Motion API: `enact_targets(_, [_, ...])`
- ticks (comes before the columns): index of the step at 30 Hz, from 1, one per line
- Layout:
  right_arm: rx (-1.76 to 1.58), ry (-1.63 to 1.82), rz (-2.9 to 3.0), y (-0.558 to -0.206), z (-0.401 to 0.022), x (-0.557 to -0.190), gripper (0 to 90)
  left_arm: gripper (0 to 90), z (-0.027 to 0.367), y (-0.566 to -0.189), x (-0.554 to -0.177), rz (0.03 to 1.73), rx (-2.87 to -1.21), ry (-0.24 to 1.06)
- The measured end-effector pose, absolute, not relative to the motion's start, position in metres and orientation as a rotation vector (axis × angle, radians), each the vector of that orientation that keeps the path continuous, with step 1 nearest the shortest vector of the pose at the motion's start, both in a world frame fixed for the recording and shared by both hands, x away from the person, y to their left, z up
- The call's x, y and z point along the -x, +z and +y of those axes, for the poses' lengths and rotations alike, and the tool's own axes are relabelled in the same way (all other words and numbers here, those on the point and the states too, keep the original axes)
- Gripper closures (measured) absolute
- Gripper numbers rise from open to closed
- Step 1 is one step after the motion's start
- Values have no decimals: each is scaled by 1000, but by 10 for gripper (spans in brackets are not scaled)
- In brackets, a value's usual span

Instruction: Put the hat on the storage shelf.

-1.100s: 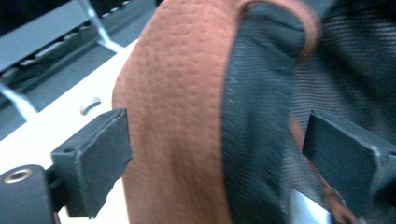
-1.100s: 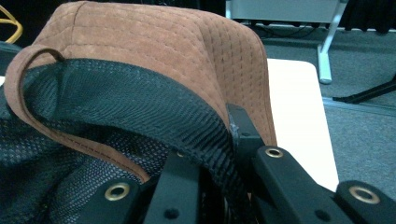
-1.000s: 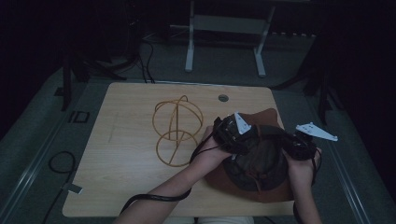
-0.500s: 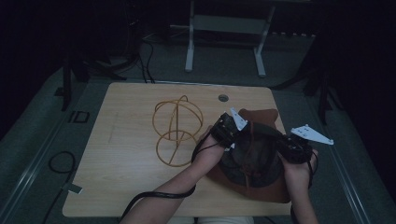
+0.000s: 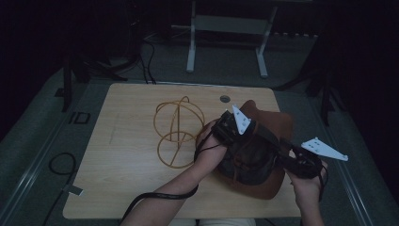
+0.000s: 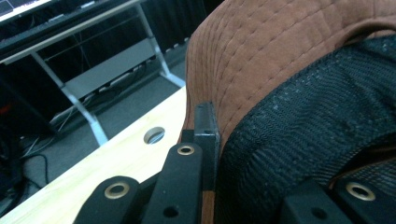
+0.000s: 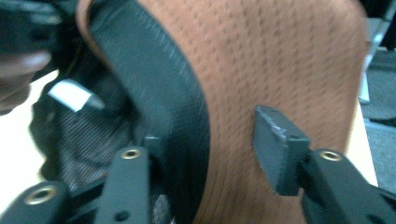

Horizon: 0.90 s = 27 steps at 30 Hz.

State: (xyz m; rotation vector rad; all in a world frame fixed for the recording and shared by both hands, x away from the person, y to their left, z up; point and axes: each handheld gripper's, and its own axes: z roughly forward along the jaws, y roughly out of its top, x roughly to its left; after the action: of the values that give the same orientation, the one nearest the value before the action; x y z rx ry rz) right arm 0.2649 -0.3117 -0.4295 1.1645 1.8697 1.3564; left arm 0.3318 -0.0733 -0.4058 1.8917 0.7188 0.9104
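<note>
Lying across the middle of the high view, a pale wooden table (image 5: 127, 155) with rounded corners and a small round hole (image 5: 225, 99) near its far edge stands on a grey floor in a dark room; a light metal stand (image 5: 226, 28) rises at the upper centre of the frame. On the tabletop left of centre rests a wire frame (image 5: 178, 132) of thin golden hoops. At the lower right of the table lies a brown hat (image 5: 275, 127) upside down — soft brim stitched in close rows, with a black mesh lining (image 6: 317, 130) inside. The left gripper (image 5: 230, 128) is pressed together on the brim at the hat's left edge. The right gripper (image 5: 294, 160), at the hat's right edge, has just been opening: its jaws stand spread, the brim between them, one pad (image 7: 275, 140) clear of the cloth — the other is hidden behind the black band.
</note>
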Motion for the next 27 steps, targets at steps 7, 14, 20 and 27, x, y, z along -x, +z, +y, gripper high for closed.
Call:
enact_targets(7, [-1108,1322,1867,-422,-337,-243,445,862,-71,-406,-321,678,-1838,921])
enact_targets(14, [-1105,1370,1834,-417,-363,-234,479,862,-56,-413,-320,680,-1792,865])
enact_targets(20, [-1165,1278,1795,-421,-382,-243,511,862,-38,-415,-312,571,-1725,829])
enact_targets(27, [-1181,1280,1801,-428,-392,-259,516,861,-18,-408,-304,484,-1667,736])
